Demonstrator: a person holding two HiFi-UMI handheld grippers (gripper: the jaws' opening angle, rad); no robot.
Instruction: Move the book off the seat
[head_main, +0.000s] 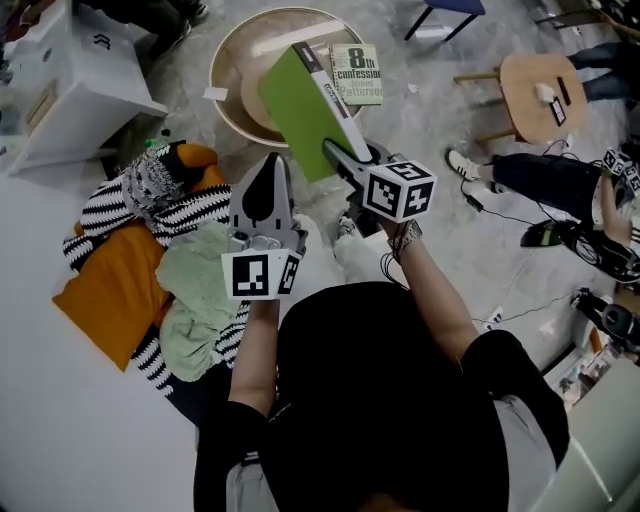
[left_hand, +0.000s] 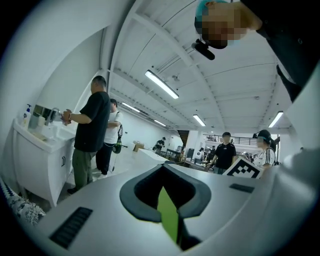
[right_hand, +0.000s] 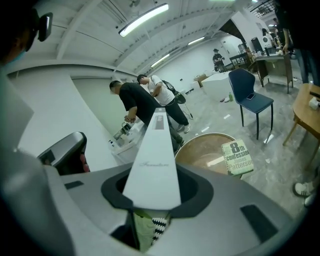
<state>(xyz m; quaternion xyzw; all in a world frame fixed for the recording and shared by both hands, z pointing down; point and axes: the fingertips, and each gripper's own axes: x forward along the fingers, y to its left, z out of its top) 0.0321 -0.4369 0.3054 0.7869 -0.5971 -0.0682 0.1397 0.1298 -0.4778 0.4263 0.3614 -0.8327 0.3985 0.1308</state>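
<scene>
Right gripper view: right tool (right_hand: 151, 194) clamped on green book (right_hand: 152, 145) at its white spine, book tilted over round wooden seat (right_hand: 197, 152). Paperback (right_hand: 237, 157) on seat's far rim. Left tool (head_main: 271, 163) alongside, tips together. Clothes heap (head_main: 130, 280) on white surface (head_main: 60, 430); concrete floor (head_main: 450, 245).

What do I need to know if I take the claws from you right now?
Right claw: shut on the green book, gripping its lower end.
Left claw: nothing seen in it; I can't tell if it is fully closed. It hangs above the clothes pile.
Done: the green book is lifted and tilted, but in the head view it hangs over the round seat's near edge.
Left: carry it clear and put it down somewhere. The paperback lies on the seat, untouched; it may need moving too.
</scene>
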